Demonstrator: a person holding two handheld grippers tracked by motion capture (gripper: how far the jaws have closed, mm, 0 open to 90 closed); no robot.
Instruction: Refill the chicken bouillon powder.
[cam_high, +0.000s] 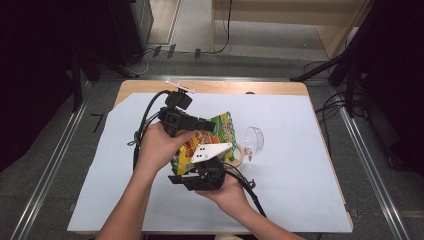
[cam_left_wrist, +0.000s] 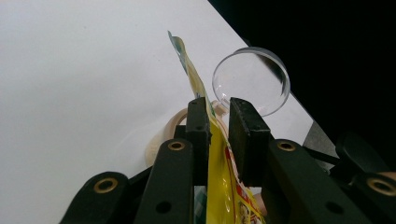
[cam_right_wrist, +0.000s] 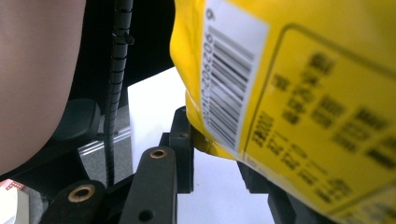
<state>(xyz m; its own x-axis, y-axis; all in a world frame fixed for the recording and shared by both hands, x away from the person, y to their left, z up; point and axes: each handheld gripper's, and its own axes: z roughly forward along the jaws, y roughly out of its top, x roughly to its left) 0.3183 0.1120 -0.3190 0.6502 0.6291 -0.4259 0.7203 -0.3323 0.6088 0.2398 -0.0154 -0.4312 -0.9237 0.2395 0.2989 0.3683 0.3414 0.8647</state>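
Note:
A yellow snack bag (cam_high: 220, 131) with red and green print hangs above the table between both grippers. My left gripper (cam_high: 212, 125) reaches in from the left and is shut on the bag's upper edge. In the left gripper view the bag's thin seam (cam_left_wrist: 219, 163) runs between the two pads of the left gripper (cam_left_wrist: 219, 116). My right gripper (cam_high: 197, 167) comes from below, under its grey plate, and is shut on the bag's lower end. In the right gripper view the barcoded corner of the bag (cam_right_wrist: 233, 84) sits in the right gripper (cam_right_wrist: 215, 144), with the far jaw hidden behind it.
A clear plastic cup (cam_high: 254, 139) (cam_left_wrist: 252, 79) lies on its side just right of the bag. A beige tape roll (cam_high: 239, 155) (cam_left_wrist: 161, 140) rests beside it. A pale sheet (cam_high: 300, 175) covers the wooden table (cam_high: 225, 87).

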